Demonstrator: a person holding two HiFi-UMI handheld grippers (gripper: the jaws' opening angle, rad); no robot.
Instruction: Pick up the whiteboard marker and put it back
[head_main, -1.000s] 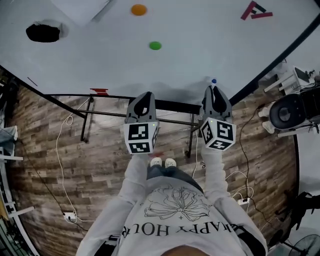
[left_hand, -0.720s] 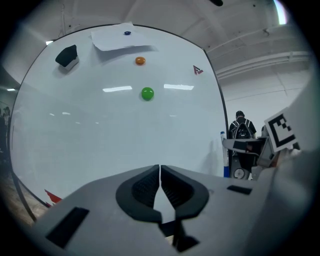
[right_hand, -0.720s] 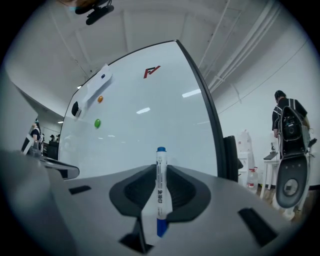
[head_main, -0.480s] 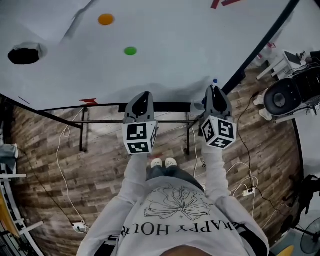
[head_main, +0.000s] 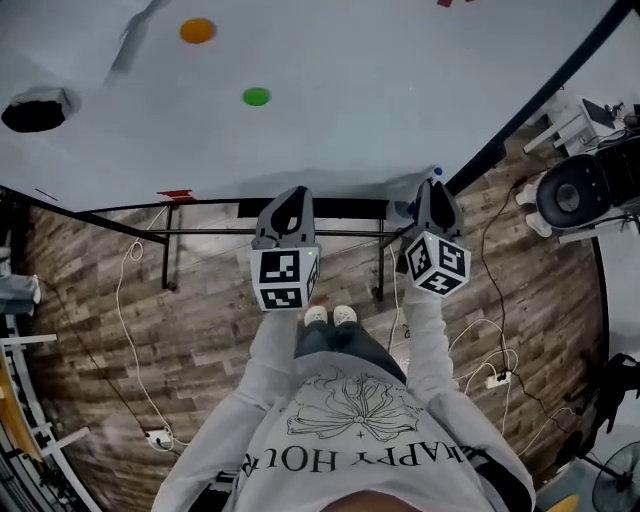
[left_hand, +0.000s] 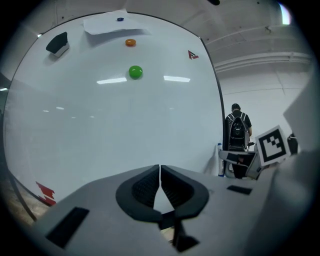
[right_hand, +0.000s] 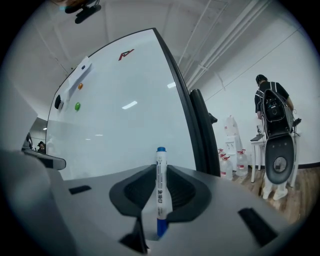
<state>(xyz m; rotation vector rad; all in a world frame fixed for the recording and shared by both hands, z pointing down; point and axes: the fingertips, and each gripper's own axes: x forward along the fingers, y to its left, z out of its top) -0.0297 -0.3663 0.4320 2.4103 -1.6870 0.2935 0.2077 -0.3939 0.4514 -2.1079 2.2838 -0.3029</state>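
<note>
My right gripper (right_hand: 161, 192) is shut on a white whiteboard marker (right_hand: 162, 190) with blue ends, held upright between the pads. In the head view the marker's blue tip (head_main: 437, 172) pokes out beyond the right gripper (head_main: 434, 195), close to the whiteboard's lower edge. The left gripper (head_main: 286, 212) hangs beside it at the same height; its pads meet with nothing between them (left_hand: 160, 186). The whiteboard (head_main: 330, 110) fills the space in front of both grippers, with its tray rail (head_main: 330, 209) just beyond the left gripper's tips.
On the board sit a green magnet (head_main: 256, 97), an orange magnet (head_main: 197, 31), a black eraser (head_main: 30, 112) and a sheet of paper (left_hand: 112, 23). Cables (head_main: 130, 330) trail over the wooden floor. A person with a backpack (right_hand: 272, 107) stands at the right beside water jugs (right_hand: 231, 162).
Both grippers have sunk a little toward the board's lower edge, and the right gripper has rolled slightly with the marker. The board's magnets and eraser have shifted left in the head view.
</note>
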